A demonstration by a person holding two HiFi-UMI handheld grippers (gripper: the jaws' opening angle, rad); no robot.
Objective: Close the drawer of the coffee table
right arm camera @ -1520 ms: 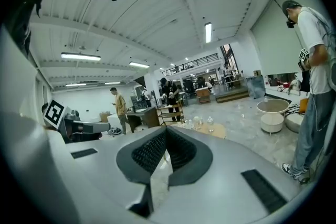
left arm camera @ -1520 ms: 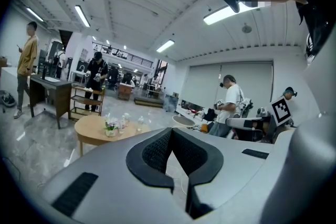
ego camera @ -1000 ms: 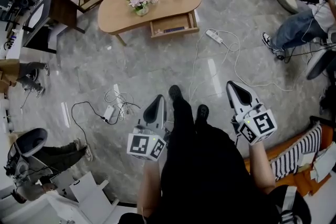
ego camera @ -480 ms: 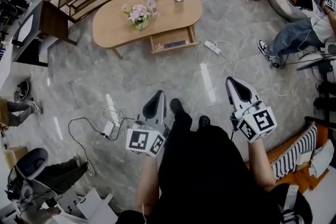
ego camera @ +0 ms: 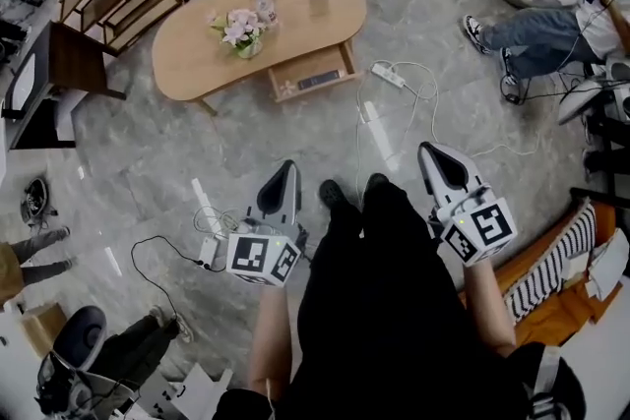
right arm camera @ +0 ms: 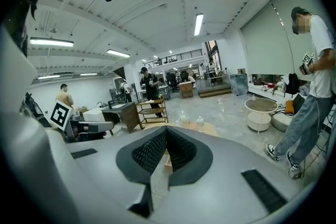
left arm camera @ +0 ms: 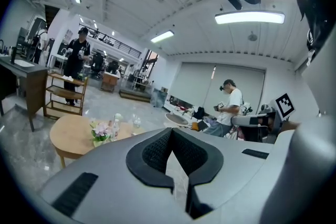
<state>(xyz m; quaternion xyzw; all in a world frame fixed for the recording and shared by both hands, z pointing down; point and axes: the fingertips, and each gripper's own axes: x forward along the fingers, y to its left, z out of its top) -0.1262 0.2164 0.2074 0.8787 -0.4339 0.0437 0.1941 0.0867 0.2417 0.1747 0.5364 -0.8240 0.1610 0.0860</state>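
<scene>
Fingertips point(left arm camera: 153, 152) on the left gripper point(left arm camera: 170, 134) and on the right gripper point(right arm camera: 166, 131) are pressed together, with nothing caught between them. From the head view, the coffee table point(ego camera: 197, 59) stands well ahead of both grippers on the marble floor point(ego camera: 148, 162), its drawer point(ego camera: 313, 76) pulled out on the near side and a power strip point(ego camera: 387, 74) just beside it. Neither gripper view shows that drawer clearly: the left one catches only the tabletop with its flowers point(left arm camera: 100, 131), while the right one takes in a person point(right arm camera: 310, 86) standing near a white tub point(right arm camera: 260, 113).
</scene>
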